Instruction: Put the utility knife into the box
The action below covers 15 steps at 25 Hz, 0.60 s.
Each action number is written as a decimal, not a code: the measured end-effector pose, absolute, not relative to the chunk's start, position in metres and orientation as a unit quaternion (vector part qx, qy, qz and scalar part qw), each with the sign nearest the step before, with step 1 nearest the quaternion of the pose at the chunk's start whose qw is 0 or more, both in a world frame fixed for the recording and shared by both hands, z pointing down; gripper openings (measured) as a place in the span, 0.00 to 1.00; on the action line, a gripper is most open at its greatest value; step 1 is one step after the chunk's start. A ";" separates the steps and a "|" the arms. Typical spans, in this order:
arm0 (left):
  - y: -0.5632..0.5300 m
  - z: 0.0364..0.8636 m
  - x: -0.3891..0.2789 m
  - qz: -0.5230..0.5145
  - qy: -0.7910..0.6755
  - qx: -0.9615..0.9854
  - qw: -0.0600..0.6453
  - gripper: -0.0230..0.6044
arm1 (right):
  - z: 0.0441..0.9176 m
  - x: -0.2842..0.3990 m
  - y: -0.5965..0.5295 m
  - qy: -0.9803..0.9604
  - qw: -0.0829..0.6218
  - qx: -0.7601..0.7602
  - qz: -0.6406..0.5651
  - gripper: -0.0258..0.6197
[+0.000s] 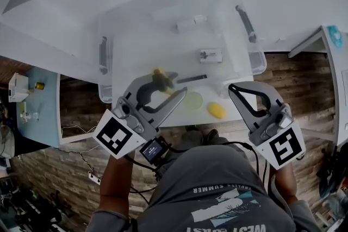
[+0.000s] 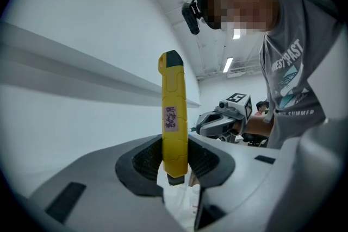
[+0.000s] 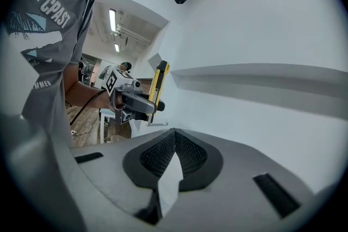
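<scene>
Over the box (image 1: 136, 24), left gripper (image 2: 175, 171) clamps utility knife (image 2: 174, 111)

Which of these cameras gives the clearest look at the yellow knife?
The left gripper view: the knife stands upright and close up, clamped in the left gripper. The head view shows only its yellow end past that gripper; the right gripper view shows it small and far off.

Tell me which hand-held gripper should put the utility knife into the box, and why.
Left. The left hand-held gripper is shut on the yellow utility knife, at the near side of the box. The right hand-held gripper is shut and holds nothing.
</scene>
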<state>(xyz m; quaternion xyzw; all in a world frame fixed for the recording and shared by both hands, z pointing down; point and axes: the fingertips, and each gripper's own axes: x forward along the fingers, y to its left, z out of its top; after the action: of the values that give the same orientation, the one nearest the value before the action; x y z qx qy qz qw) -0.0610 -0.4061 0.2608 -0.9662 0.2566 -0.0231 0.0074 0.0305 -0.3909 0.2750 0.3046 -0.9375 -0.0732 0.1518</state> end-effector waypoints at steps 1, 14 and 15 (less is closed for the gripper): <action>-0.414 0.261 -0.063 -0.021 0.254 -0.967 0.007 0.24 | 0.276 0.029 -0.398 -0.936 0.153 0.309 -0.073 0.06; -0.495 0.287 -0.062 -0.056 0.280 -0.958 -0.008 0.24 | 0.305 0.036 -0.449 -0.943 0.156 0.291 -0.033 0.06; -0.501 0.291 -0.061 -0.060 0.287 -0.956 -0.009 0.24 | 0.305 0.038 -0.451 -0.946 0.152 0.286 -0.031 0.06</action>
<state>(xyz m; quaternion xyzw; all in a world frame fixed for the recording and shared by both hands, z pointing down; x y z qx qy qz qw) -0.0614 -0.5012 0.2907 -0.9559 0.2872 -0.0603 -0.0089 0.0379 -0.4514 0.3053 0.2860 -0.9455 -0.0306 0.1524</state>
